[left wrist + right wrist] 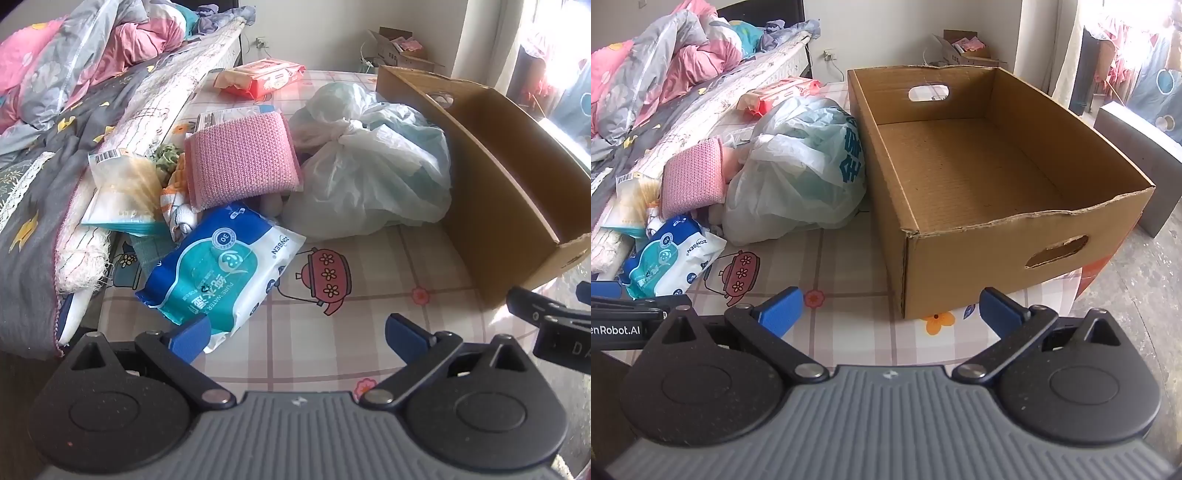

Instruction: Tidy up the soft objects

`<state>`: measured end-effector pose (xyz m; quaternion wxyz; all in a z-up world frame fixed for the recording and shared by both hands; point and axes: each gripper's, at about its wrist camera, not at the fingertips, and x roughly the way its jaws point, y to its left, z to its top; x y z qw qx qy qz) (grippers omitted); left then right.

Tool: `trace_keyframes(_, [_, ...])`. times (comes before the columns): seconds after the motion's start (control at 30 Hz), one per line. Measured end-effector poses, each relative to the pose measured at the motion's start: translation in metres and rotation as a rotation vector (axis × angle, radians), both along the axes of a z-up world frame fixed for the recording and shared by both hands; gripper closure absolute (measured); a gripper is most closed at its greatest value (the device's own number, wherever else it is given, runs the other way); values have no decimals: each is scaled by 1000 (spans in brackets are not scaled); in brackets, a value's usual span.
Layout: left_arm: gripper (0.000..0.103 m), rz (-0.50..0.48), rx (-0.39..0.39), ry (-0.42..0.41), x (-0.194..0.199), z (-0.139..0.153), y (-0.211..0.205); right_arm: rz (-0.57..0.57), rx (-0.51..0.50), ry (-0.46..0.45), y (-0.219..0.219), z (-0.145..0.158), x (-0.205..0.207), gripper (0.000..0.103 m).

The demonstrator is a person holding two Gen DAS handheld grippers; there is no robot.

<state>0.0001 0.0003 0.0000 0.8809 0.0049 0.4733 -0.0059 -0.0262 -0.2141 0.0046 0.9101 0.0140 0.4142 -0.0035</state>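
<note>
My left gripper (295,334) hangs with its jaws spread wide and nothing between them, tilted down over the patterned tablecloth (369,332), and my right gripper (890,312) is just as wide and just as empty; I judge nothing has been picked yet. Nearest my left fingers lies the blue-and-white wipes pack (221,269), its corner just beside the left fingertip, so it looks the easiest first grab. Behind it the pink knitted pad (242,157) leans on a heap of small packets and cloths, and the knotted plastic bag (369,158) slumps against the cardboard box (997,166). Everything soft is piled to the left of the box, I think so it can be moved across in short trips. Only my right view looks into the box and shows its floor bare; my left view sees just its side wall, but gives the pile in detail, with the red packet (262,77) farther back.
</note>
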Motion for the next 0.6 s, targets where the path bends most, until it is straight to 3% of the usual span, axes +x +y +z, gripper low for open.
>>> trace_keyframes(0.6, [2, -1, 4, -2, 0, 0, 4, 1, 0, 0, 1, 1, 0, 1])
